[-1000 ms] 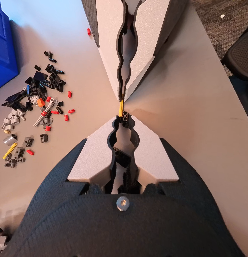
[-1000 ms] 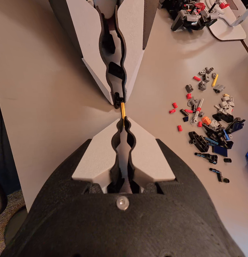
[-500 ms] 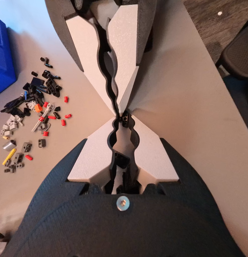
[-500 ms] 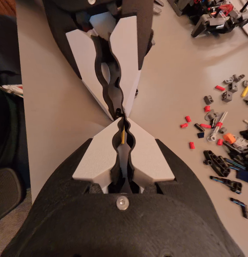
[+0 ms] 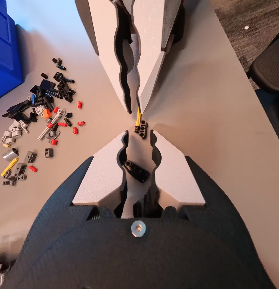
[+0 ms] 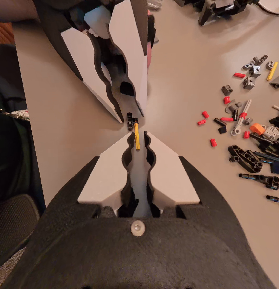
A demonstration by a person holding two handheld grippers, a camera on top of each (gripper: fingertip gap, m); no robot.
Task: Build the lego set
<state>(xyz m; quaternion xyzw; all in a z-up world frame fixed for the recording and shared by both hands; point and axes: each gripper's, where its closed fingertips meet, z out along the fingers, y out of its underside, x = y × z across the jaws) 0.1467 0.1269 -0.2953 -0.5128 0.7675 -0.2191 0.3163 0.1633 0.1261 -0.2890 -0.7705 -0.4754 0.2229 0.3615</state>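
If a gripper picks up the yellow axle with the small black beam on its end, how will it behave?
The yellow axle looks thin, stiff and probably very light. The black beam sits at one end, so it may swing or slip off. Lying flat, it seems unlikely to roll.

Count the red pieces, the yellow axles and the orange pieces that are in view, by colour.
Red pieces: 8
Yellow axles: 2
Orange piece: 1
Total: 11
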